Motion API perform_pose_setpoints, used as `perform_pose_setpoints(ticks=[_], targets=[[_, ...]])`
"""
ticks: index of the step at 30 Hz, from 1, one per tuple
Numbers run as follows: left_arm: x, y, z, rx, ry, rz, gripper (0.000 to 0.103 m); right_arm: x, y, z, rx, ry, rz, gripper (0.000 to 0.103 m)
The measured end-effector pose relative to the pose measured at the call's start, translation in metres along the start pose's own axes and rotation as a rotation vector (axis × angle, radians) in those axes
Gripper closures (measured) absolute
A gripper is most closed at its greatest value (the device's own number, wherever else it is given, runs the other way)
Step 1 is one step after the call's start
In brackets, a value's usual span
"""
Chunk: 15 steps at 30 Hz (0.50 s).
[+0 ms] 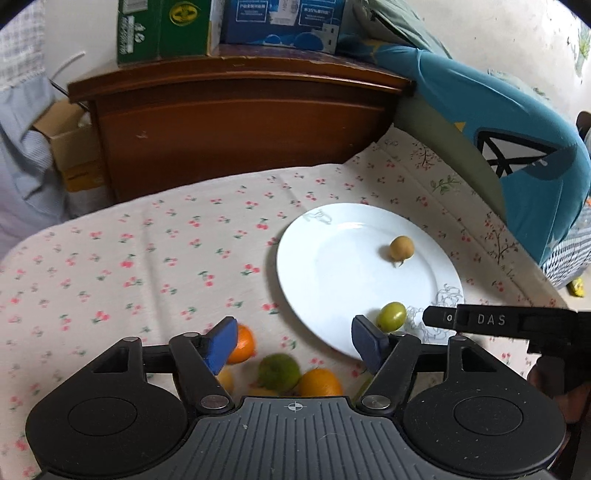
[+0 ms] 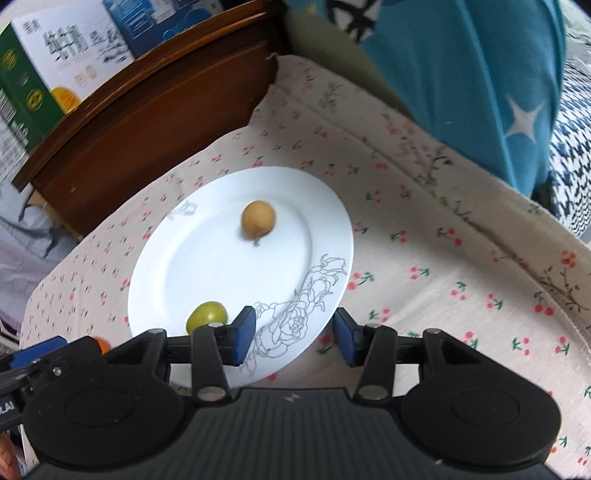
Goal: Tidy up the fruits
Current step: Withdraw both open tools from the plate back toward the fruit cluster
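A white plate (image 1: 332, 280) lies on the cherry-print cloth; it also shows in the right wrist view (image 2: 207, 266). On it lie a tan round fruit (image 1: 402, 248) (image 2: 258, 218) and a green fruit (image 1: 391, 315) (image 2: 207, 314) near the front rim. My left gripper (image 1: 295, 345) is open and empty above a cluster on the cloth: an orange (image 1: 242, 345), a green citrus (image 1: 279, 371), a second orange (image 1: 319, 382) and a yellow fruit (image 1: 226, 380). My right gripper (image 2: 293, 336) is open and empty over the plate's front rim, right of the green fruit.
A dark wooden headboard (image 1: 236, 122) with cartons (image 1: 162, 29) on top stands behind the cloth. A blue pillow (image 1: 517, 147) lies at the right. The right gripper's body (image 1: 517, 321) reaches in beside the plate. The cloth's left part carries nothing.
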<state>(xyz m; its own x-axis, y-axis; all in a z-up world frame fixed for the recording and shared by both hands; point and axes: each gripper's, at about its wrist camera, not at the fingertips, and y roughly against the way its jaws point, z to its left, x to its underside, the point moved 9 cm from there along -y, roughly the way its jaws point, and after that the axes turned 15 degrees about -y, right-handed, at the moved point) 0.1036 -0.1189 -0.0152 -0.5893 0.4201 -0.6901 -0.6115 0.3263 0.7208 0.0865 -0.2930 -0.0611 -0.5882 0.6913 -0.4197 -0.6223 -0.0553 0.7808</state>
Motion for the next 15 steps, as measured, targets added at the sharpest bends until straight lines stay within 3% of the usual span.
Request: perform_pose_setpoints(ticks=[4,15], targets=[[0.012,0.013,0.005,-0.068,0.004,0.040,0.022,0.003,0.007,0.003,0.027,0.034,-0.020,0.054],[0.047,0.053,0.022,-0.122,0.042,0.071,0.018,0.027,0.048,0.023,-0.056,0.067,-0.047,0.051]])
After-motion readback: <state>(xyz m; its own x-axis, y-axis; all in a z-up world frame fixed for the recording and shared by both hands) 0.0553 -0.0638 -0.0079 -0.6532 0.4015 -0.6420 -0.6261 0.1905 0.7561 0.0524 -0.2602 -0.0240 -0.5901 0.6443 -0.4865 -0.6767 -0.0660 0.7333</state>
